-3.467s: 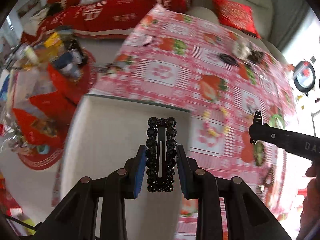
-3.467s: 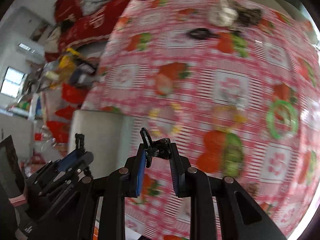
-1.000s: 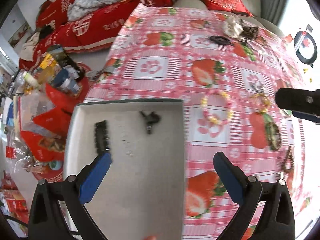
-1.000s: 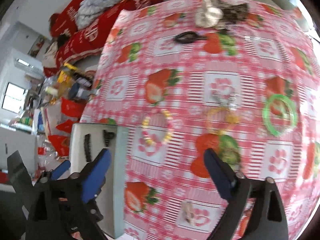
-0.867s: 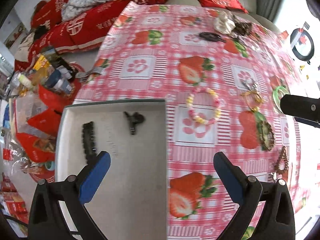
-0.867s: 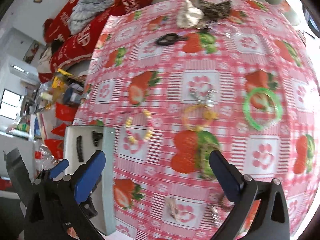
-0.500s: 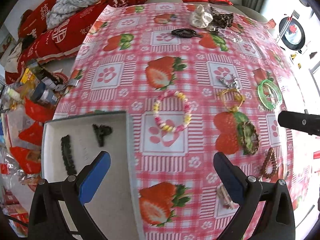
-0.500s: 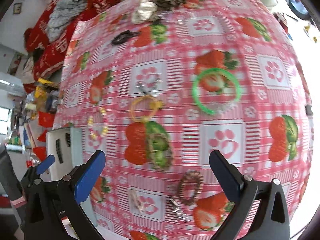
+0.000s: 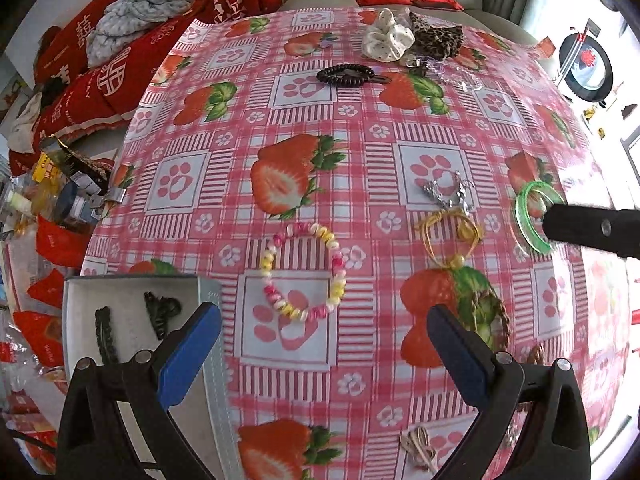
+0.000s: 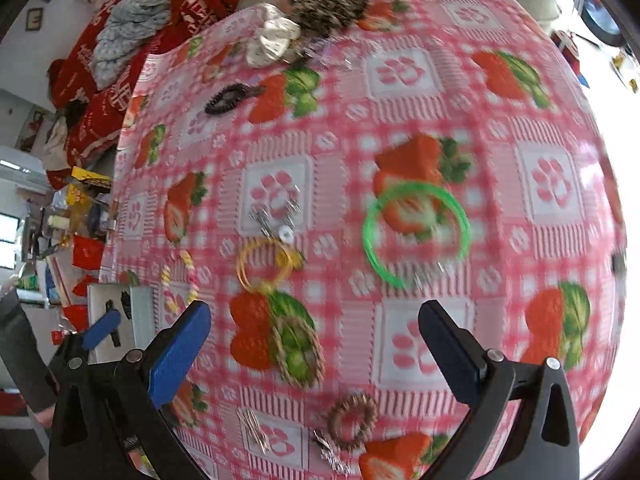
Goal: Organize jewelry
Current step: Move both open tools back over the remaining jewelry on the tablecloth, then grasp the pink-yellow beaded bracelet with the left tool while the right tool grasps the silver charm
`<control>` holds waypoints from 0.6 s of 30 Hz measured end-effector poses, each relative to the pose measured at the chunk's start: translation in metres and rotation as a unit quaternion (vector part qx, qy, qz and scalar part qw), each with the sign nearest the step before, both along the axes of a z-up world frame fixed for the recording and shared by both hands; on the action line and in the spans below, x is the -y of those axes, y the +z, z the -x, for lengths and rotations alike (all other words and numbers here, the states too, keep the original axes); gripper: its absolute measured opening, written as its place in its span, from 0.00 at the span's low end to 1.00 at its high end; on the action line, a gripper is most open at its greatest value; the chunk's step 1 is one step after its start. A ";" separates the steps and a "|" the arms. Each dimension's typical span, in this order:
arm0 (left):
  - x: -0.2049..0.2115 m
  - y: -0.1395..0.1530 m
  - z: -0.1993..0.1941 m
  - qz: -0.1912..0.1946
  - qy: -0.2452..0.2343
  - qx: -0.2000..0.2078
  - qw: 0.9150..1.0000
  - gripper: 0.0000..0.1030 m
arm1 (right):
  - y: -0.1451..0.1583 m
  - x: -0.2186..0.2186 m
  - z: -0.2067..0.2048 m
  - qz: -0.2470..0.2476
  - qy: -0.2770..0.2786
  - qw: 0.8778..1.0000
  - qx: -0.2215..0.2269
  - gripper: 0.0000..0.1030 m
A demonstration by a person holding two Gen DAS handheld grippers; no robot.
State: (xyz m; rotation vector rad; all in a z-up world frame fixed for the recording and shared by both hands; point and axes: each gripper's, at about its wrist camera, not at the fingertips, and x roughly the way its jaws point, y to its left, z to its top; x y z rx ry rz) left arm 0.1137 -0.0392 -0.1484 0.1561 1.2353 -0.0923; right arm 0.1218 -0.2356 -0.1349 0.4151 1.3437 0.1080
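Observation:
A grey box point(image 9: 218, 376) sits at the table's left edge with a black beaded clip point(image 9: 105, 336) and a black claw clip point(image 9: 162, 312) inside. My left gripper point(image 9: 322, 354) hangs open and empty above a pink-and-yellow bead bracelet point(image 9: 267, 284). My right gripper point(image 10: 316, 348) is open and empty too, high over a braided bracelet point(image 10: 316, 352), with a green bangle point(image 10: 416, 187) and a yellow bracelet point(image 10: 240, 268) beyond it. The right view is blurred. The right gripper's finger point(image 9: 592, 232) shows in the left view, across the green bangle point(image 9: 520, 216).
A strawberry-print cloth point(image 9: 288, 176) covers the table. Silver earrings point(image 9: 448, 194), a black coil tie point(image 9: 344, 75), a white scrunchie point(image 9: 386, 40) and a leopard scrunchie point(image 9: 436, 40) lie farther off. A brown coil tie point(image 10: 334, 420) and silver clips point(image 10: 252, 428) lie near. Red cushions and clutter lie beyond the left edge.
Both grippers were shut on black clips; both clips now lie in the box and both grippers are open. They have risen and swung right, away from the box.

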 end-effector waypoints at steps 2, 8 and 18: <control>0.001 -0.004 -0.004 -0.002 0.004 -0.001 1.000 1.00 | -0.001 -0.004 -0.012 0.001 0.006 1.000 0.006 0.97; 0.002 -0.016 -0.018 -0.002 0.021 -0.009 1.000 0.97 | -0.015 -0.017 -0.043 0.023 0.034 0.999 0.002 0.67; 0.001 -0.041 -0.033 -0.001 0.034 -0.030 0.999 0.85 | -0.045 -0.035 -0.063 0.062 0.084 0.994 -0.016 0.52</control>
